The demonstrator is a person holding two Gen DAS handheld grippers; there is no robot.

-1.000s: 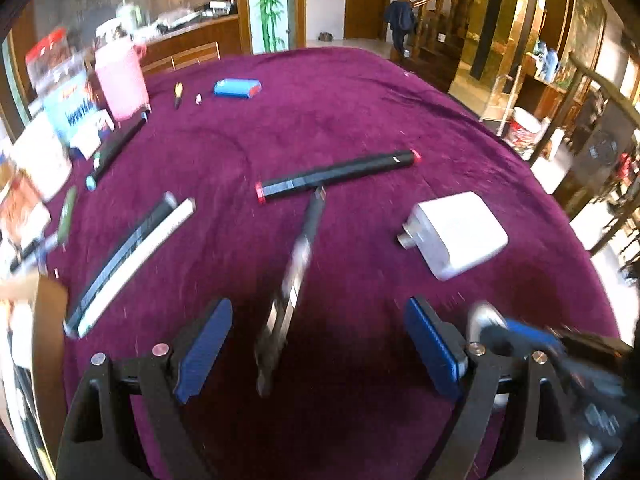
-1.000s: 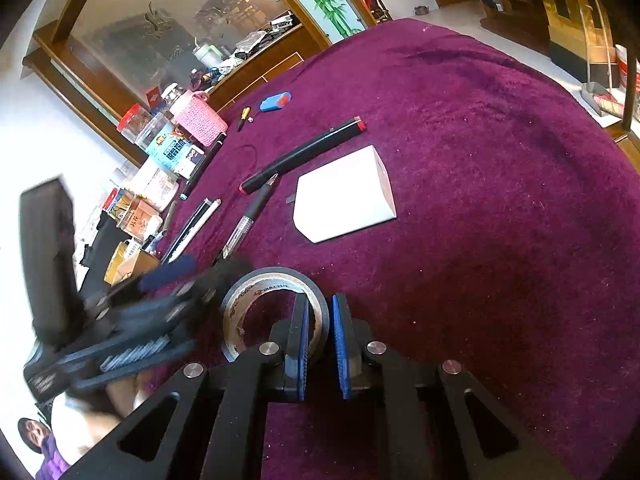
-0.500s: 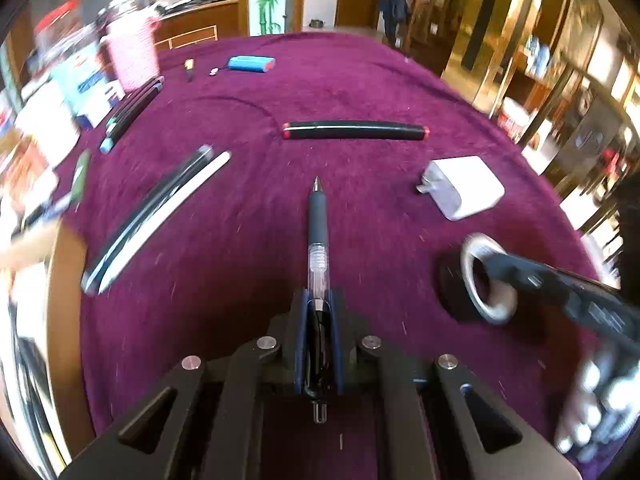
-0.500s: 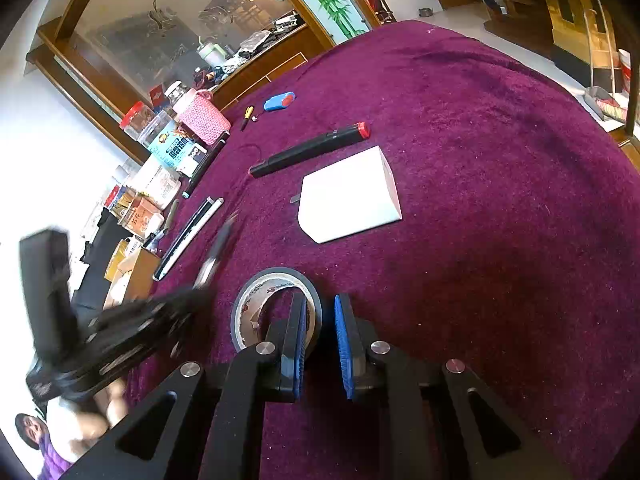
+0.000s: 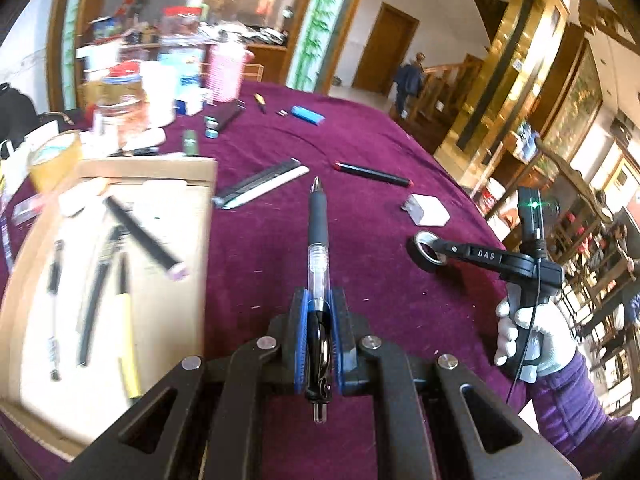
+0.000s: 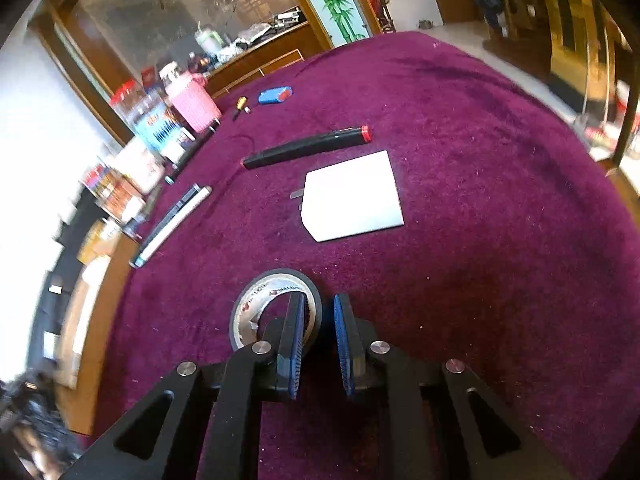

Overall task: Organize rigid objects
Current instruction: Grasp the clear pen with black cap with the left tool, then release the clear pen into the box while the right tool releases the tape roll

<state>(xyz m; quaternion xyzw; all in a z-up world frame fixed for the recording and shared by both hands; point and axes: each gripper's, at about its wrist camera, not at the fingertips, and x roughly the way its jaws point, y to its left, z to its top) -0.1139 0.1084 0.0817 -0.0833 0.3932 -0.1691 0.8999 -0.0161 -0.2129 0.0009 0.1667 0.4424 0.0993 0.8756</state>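
My left gripper [image 5: 319, 314] is shut on a black pen with a clear barrel [image 5: 319, 256]. The pen sticks out forward above the purple cloth, just right of an open cardboard box [image 5: 160, 168] that holds several pens and markers. My right gripper [image 6: 318, 322] is shut on the wall of a black tape roll [image 6: 256, 304], one finger inside the ring and one outside. In the left wrist view the same right gripper [image 5: 434, 249] holds the tape roll [image 5: 418, 254] at the right, gripped by a white-gloved hand [image 5: 536, 332].
A white charger [image 6: 352, 196], a black marker with red ends [image 6: 308, 148], a black and white pair of sticks [image 6: 172, 224] and a blue case [image 6: 274, 95] lie on the cloth. Jars, cartons and a pink container [image 6: 194, 104] crowd the left edge.
The left gripper has shut on the pen, lifted it off the cloth and swung left until the cardboard box came into view. The right gripper stays on the tape roll.
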